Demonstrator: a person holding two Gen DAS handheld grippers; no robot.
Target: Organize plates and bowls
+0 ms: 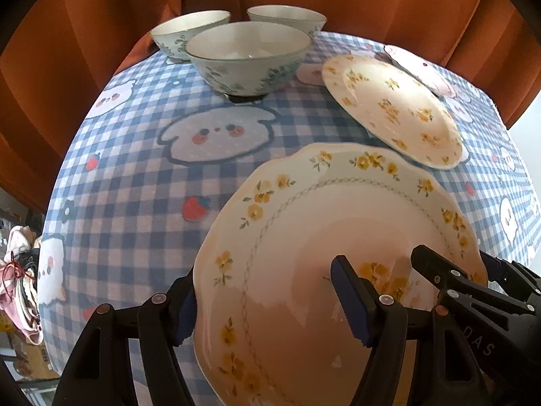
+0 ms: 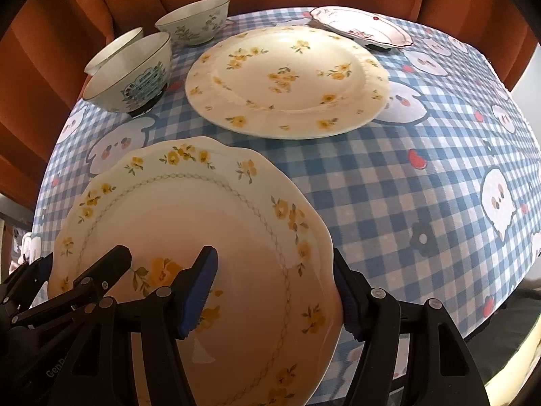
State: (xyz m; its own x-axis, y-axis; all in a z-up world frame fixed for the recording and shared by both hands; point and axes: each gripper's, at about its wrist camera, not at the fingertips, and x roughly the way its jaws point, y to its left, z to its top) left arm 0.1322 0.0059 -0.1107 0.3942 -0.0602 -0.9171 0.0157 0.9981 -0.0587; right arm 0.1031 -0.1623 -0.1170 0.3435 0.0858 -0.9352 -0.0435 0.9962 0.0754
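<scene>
A scalloped plate with yellow flowers (image 1: 304, 237) (image 2: 203, 223) is gripped from both sides. My left gripper (image 1: 270, 304) is shut on its left rim, one finger above and one below. My right gripper (image 2: 274, 291) is shut on its right rim the same way; it shows at the right of the left wrist view (image 1: 449, 280). A round yellow-flower plate (image 1: 395, 108) (image 2: 287, 77) lies beyond. A pink-edged plate (image 1: 422, 67) (image 2: 361, 27) lies further back. Three green-patterned bowls (image 1: 247, 57) (image 2: 132, 74) stand at the back left.
The table wears a blue checked cloth with cartoon faces (image 1: 135, 182) (image 2: 422, 169). Orange curtains (image 1: 84, 34) hang close behind it. Clutter and boxes (image 1: 20, 287) sit off the left edge. The table's edge falls away at right (image 2: 507, 304).
</scene>
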